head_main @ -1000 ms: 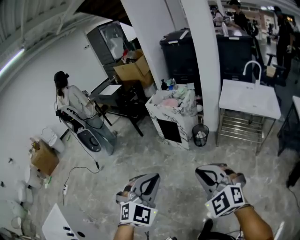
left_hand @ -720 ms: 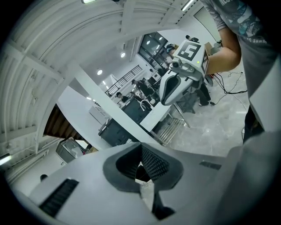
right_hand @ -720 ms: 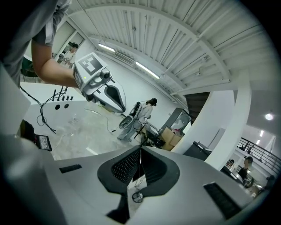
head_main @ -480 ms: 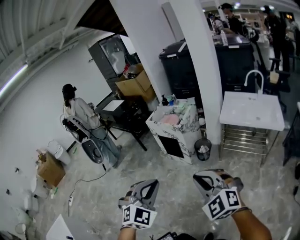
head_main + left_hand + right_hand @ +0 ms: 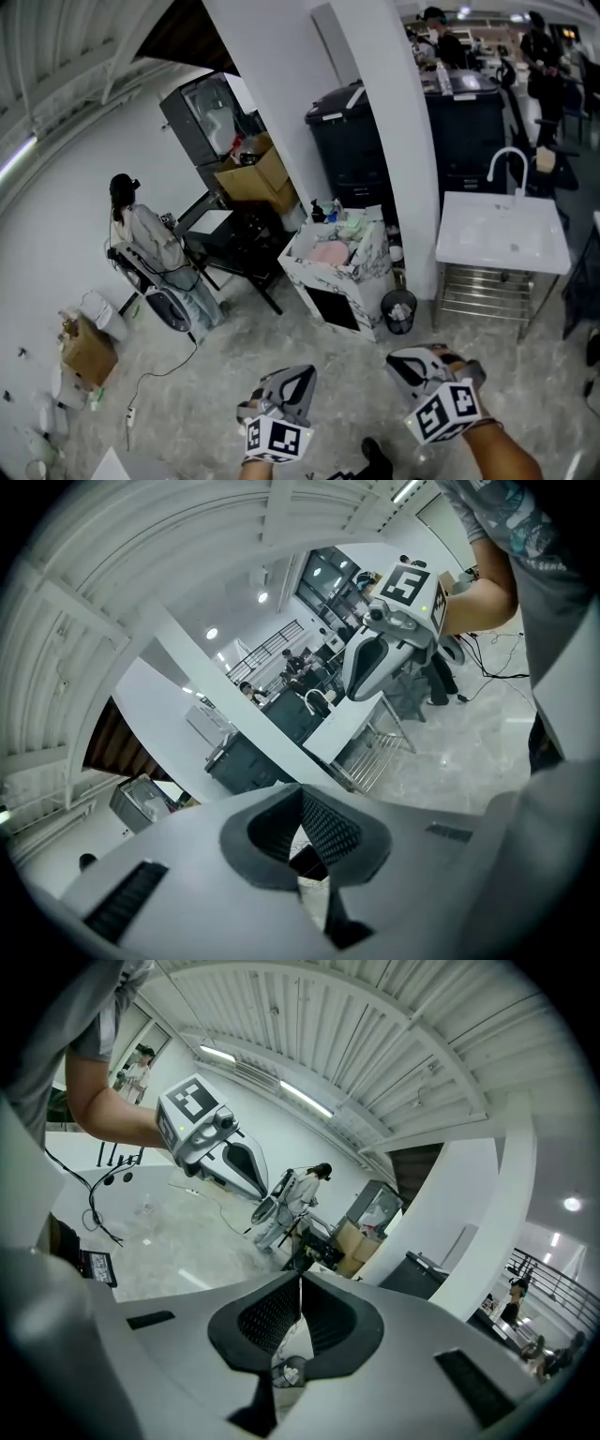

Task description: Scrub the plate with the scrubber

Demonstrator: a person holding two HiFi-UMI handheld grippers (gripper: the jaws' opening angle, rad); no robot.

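In the head view we held our left gripper and right gripper lower in frame than a second before, and the white sink had slid lower too. Left gripper view: jaws closed, empty. Right gripper view: likewise; we saw no plate or scrubber

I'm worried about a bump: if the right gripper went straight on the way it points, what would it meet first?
Nothing near. The right gripper aims, tilted slightly down, over bare floor toward the small waste bin; probably floor first, then the bin, though depth is unclear.
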